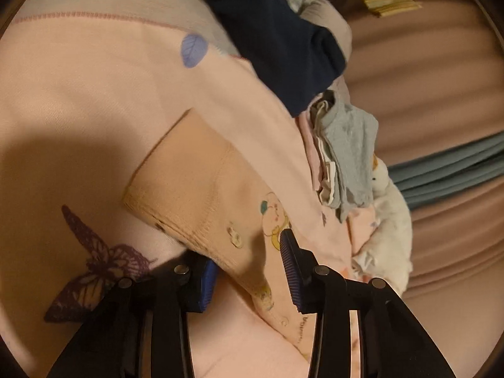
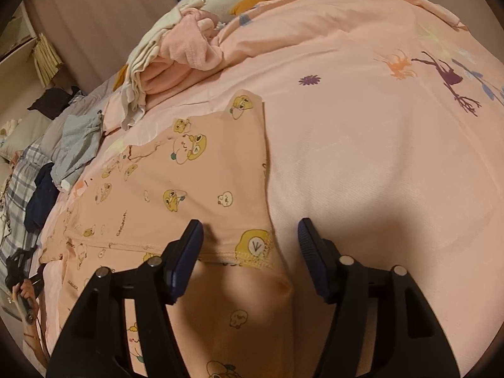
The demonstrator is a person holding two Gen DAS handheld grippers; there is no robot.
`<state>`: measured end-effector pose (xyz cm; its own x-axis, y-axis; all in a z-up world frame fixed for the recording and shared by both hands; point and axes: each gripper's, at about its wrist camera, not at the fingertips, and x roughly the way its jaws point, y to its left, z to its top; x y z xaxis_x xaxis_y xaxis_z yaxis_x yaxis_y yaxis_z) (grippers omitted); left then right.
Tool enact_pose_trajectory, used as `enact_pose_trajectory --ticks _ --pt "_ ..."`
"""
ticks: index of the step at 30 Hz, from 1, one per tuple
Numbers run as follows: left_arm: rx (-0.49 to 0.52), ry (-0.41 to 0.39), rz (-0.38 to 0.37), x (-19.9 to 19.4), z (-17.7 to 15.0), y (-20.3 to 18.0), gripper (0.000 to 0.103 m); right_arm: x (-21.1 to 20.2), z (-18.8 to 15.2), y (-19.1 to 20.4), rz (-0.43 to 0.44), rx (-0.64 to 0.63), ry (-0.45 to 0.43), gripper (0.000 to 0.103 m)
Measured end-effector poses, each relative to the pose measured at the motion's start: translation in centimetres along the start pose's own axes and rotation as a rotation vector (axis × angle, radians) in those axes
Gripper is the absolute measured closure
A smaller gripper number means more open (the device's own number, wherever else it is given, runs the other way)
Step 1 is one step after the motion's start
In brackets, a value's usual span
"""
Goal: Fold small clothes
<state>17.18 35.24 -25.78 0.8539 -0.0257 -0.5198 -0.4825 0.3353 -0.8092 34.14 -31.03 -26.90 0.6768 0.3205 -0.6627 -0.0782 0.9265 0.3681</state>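
The right hand-held gripper stands open astride the hemmed corner of the printed pink garment, spread flat on the bed cover for folding. The left hand-held gripper has fabric between its jaws; grip undeterminable. Free cover lies right; the laundry pile crowds the far-left edge

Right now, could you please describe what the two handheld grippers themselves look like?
Both look alike. The left gripper and the right gripper have black plastic fingers with cut-out openings, round silver pins at the joints, and dark blue ribbed pads on the inner faces. No cables, sleeves or markings are visible.
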Motion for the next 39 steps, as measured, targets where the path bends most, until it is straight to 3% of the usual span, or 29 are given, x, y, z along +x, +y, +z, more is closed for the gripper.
enact_pose_trajectory --ticks 2,3,4,6,9,11,13,16,18,21,22,23,26,28,31,35,39 --pt "0.008 -0.024 0.017 0.4 0.1 -0.2 0.073 -0.2 0.0 -0.7 0.041 0.028 -0.014 0.039" --pt "0.005 -0.033 0.046 0.6 0.3 -0.2 0.089 -0.2 0.0 -1.1 0.062 0.046 -0.017 0.039" --pt "0.007 -0.034 0.087 0.9 0.4 -0.2 0.097 -0.4 0.0 -1.5 0.085 0.064 -0.020 0.039" --pt "0.053 -0.063 0.149 0.8 0.3 -1.3 0.099 -0.6 0.0 -2.7 0.161 0.122 -0.030 0.039" --pt "0.243 -0.160 0.253 -0.2 -1.0 -5.5 0.101 -1.0 0.1 -4.3 0.275 0.197 -0.026 0.043" --pt "0.352 -0.172 0.243 -0.3 -2.7 -9.4 0.101 -1.2 0.2 -5.5 0.357 0.256 -0.026 0.046" --pt "0.431 -0.145 0.168 0.1 -5.7 -14.1 0.101 -1.6 0.0 -6.9 0.444 0.340 -0.038 0.049" --pt "0.654 -0.029 0.057 1.6 -13.9 -22.4 0.101 -1.7 -0.2 -7.8 0.508 0.415 -0.038 0.051" --pt "0.810 0.122 -0.021 3.4 -21.5 -27.3 0.098 -1.7 -0.1 -7.6 0.523 0.411 -0.030 0.051" --pt "0.901 0.413 -0.074 7.5 -29.1 -30.5 0.076 -1.8 0.0 -6.9 0.515 0.371 -0.015 0.051" --pt "0.883 0.480 -0.049 8.7 -30.7 -30.7 0.075 -1.9 0.0 -6.8 0.513 0.358 -0.009 0.051" --pt "0.871 0.492 -0.018 8.9 -31.4 -30.5 0.075 -2.0 0.1 -6.5 0.514 0.337 -0.002 0.050" --pt "0.880 0.440 -0.012 7.7 -31.5 -30.0 0.072 -1.9 0.1 -6.8 0.527 0.332 0.005 0.046" --pt "0.916 0.384 -0.003 6.0 -30.6 -29.8 0.050 -1.9 0.2 -6.8 0.525 0.334 0.007 0.045" --pt "1.015 0.256 0.071 2.4 -29.4 -27.8 0.031 -1.8 0.1 -6.7 0.505 0.307 0.013 0.043" --pt "1.122 0.083 0.294 0.5 -28.5 -22.6 0.028 -1.7 -0.1 -6.1 0.452 0.264 0.011 0.042" --pt "1.127 0.117 0.357 2.9 -26.9 -17.8 0.028 -2.8 0.0 -5.4 0.418 0.292 0.034 0.040"
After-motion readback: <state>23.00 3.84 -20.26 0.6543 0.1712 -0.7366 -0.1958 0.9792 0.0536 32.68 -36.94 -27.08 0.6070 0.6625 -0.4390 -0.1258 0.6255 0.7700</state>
